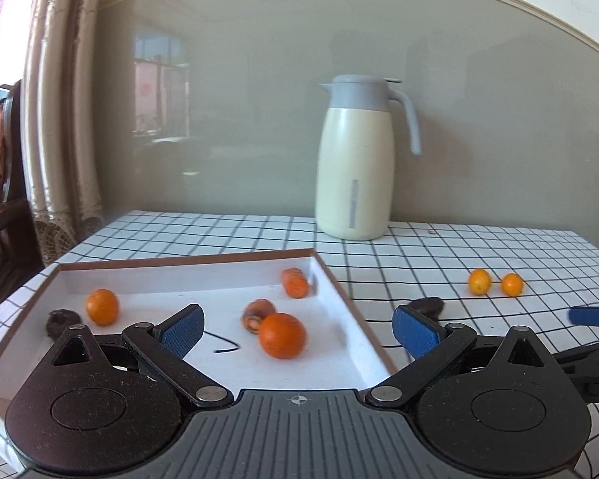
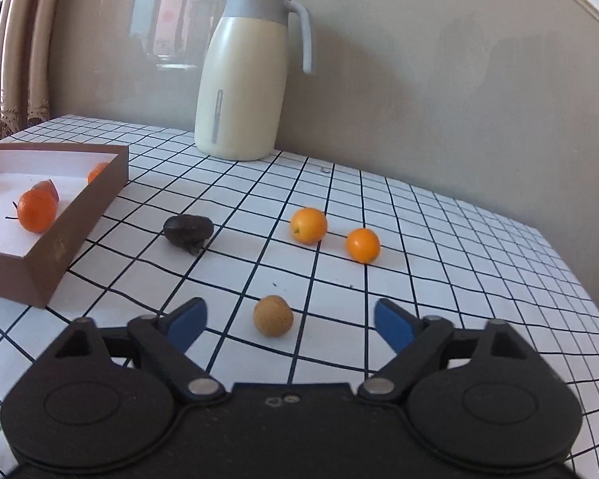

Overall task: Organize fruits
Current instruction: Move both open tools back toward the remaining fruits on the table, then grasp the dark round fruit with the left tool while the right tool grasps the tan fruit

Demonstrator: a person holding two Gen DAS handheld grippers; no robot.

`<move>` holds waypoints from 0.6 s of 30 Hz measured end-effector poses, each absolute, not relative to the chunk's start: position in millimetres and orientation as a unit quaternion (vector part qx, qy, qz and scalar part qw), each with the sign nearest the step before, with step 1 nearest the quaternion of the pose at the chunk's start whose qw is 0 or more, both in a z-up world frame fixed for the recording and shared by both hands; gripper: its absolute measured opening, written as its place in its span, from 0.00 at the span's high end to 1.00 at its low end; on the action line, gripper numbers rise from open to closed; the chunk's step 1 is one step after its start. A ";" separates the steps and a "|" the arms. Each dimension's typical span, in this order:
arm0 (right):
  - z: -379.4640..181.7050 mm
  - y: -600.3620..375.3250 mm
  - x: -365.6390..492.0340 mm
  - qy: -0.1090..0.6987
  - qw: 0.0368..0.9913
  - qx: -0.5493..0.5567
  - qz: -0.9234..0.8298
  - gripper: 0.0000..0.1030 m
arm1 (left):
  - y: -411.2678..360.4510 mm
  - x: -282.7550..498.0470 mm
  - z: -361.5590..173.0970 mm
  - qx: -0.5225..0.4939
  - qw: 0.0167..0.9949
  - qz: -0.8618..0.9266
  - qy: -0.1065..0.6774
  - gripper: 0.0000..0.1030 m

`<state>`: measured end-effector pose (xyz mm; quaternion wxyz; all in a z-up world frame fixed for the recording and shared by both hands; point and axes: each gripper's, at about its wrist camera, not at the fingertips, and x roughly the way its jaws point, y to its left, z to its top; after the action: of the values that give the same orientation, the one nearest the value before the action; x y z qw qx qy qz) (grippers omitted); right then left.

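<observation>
The right wrist view shows a table [image 2: 439,239] with a white cloth with black squares. A big cream jug [image 2: 241,80] with a grey lid stands at the back by the wall. A brown box [image 2: 84,215] with a white inside sits on the left. In it are an orange [image 2: 37,210], a brown fruit [image 2: 48,188] just behind it, and one more orange thing [image 2: 97,171] by the far wall.

Out on the cloth, a dark fruit [image 2: 188,230] lies near the box. Two small oranges [image 2: 308,225] [image 2: 363,245] sit side by side, well apart from the box. A little tan ball [image 2: 272,315] lies between the blue pads of the right gripper [image 2: 290,321]. The jaws are apart and the pads do not touch the ball.

The left wrist view shows the left gripper [image 1: 298,325] over the near part of the box [image 1: 339,287]. Its jaws are wide apart and hold nothing. An orange [image 1: 282,335] lies in the box between the pads. Another orange [image 1: 102,306] is on the left, with a dark fruit [image 1: 60,319] beside it. A thin black stem [image 1: 225,343] lies on the white floor.
</observation>
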<state>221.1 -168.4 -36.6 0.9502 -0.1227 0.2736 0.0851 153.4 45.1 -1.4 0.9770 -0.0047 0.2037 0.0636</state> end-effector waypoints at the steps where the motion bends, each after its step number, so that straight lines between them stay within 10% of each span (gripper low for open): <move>1: -38.3 -169.4 221.6 0.271 0.951 -0.123 0.084 0.22 | 39.9 155.6 -2.1 -0.001 0.977 0.057 0.203 0.03; 18: -52.2 -219.1 258.1 0.310 0.946 -0.078 0.052 0.45 | -44.0 206.8 -20.5 0.038 0.974 -0.025 0.223 0.03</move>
<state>258.1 -219.1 -52.2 0.9462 -0.0784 0.3098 0.0517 206.8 -44.0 -20.5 0.9737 0.0376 0.2233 -0.0249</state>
